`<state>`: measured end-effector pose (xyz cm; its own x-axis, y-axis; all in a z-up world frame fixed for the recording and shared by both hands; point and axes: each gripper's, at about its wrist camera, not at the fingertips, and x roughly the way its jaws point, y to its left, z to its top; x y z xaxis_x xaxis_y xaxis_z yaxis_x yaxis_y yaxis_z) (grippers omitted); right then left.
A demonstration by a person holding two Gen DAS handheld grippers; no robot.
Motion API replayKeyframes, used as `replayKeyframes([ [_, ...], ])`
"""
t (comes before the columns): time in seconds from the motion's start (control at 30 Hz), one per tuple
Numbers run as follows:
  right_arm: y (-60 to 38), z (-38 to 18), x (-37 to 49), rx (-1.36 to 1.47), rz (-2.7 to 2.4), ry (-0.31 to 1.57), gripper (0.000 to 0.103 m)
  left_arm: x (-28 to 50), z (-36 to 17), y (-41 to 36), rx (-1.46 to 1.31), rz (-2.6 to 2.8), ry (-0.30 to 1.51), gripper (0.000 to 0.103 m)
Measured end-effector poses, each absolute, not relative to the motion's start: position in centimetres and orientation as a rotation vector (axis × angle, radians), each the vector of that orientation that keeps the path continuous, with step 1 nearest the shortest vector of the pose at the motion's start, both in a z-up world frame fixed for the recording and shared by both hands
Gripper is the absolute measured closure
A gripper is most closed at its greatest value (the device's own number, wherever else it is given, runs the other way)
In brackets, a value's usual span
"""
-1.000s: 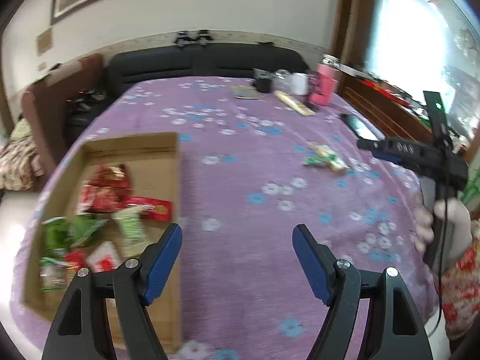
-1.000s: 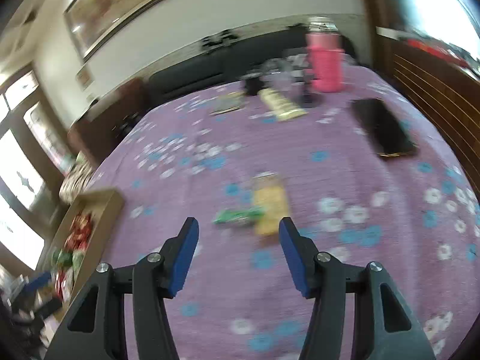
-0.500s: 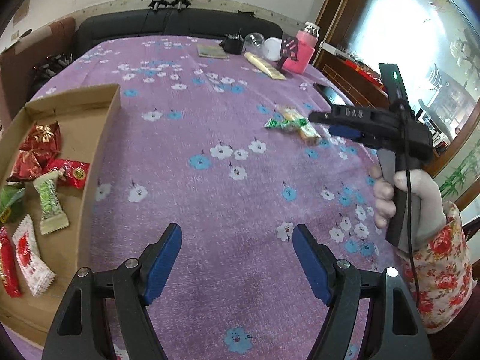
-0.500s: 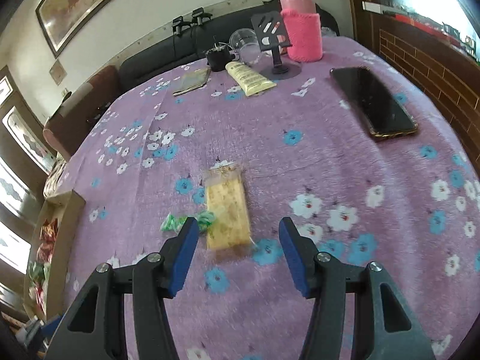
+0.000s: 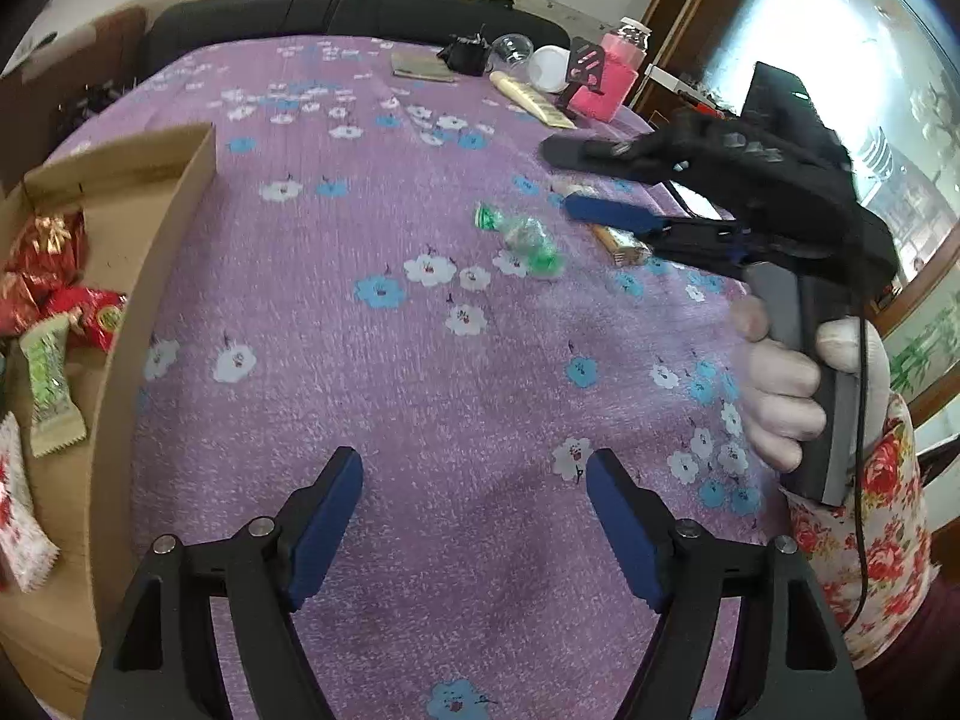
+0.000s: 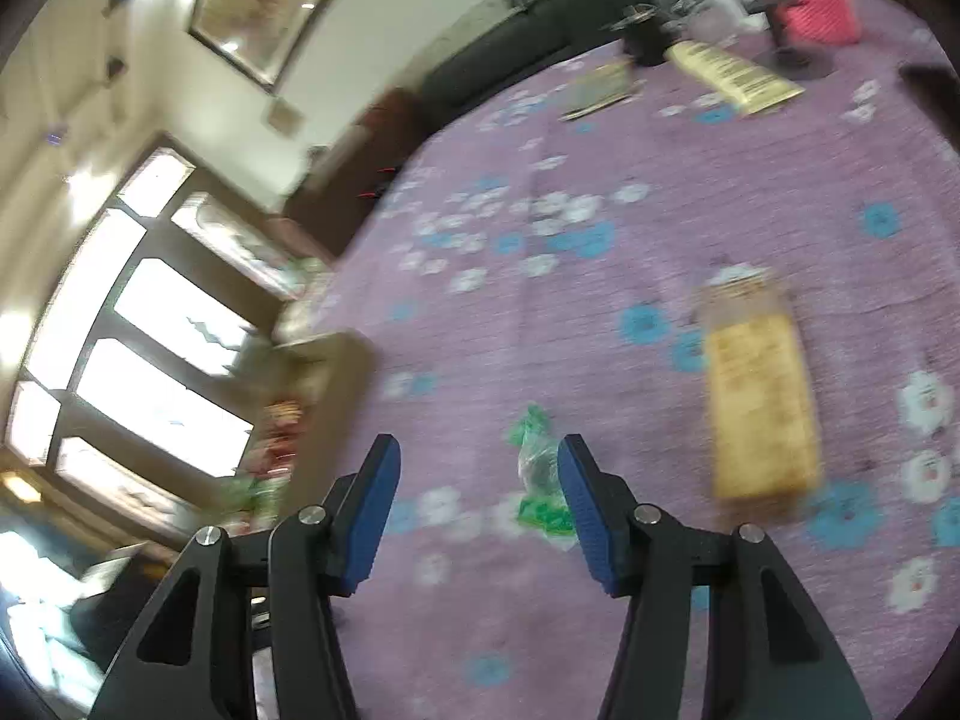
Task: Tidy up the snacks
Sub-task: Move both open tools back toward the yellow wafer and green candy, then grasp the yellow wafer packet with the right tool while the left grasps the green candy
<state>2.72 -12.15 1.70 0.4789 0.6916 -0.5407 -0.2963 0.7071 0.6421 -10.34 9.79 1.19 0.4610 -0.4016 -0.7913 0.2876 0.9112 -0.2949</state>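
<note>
Left wrist view, near to far. Left tool [image 5: 474, 519]: blue pads wide apart, nothing between them, over bare purple flowered cloth [image 5: 420, 360] covering the desk. Near left: cardboard box [image 5: 150, 276], open top, holding wrapped snacks: a white-and-red packet [image 5: 18, 516] nearest, a pale green bar [image 5: 51, 384] beyond it, red packets [image 5: 66, 300] farther in. Right: a gloved hand [image 5: 798, 390] with a flowered sleeve [image 5: 864, 540], gripping the handle of the right tool [image 5: 606, 186], which reaches left over the cloth. Middle of the desk: a green-ended clear-wrapped candy [image 5: 522, 237] lying loose; just right of it a yellow snack bar [image 5: 621, 243], partly hidden by the right tool. Far edge: cream tube [image 5: 531, 99], pink-sleeved bottle [image 5: 603, 90], clear cup [image 5: 513, 48], small booklet [image 5: 423, 67], black sofa back [image 5: 360, 12].

Right wrist view, blurred. Right tool [image 6: 477, 480]: pads half apart, gripping nothing; green candy [image 6: 537, 468] lies on the cloth between the fingertips, hard against the right-hand pad [image 6: 585, 510]; contact cannot be told. Yellow snack bar [image 6: 759, 402] lies to the right, apart from the candy. Cardboard box [image 6: 324, 372] at the left.
</note>
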Motion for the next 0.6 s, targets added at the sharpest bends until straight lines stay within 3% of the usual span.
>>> replayKeyframes([
  [0.17,-16.8,2.6,2.4,0.469,0.289,0.772,0.049,-10.3,1.1,9.5,-0.129,-0.440,1.004,0.012],
  [0.3,-17.5,1.9,2.8,0.349,0.117,0.790,0.049,-10.6,0.9,8.9,-0.125,-0.463,0.994,0.001],
  [0.6,-12.9,0.4,3.4,0.108,0.084,0.856,0.049,-10.9,0.8,8.6,-0.103,-0.458,0.972,0.001],
])
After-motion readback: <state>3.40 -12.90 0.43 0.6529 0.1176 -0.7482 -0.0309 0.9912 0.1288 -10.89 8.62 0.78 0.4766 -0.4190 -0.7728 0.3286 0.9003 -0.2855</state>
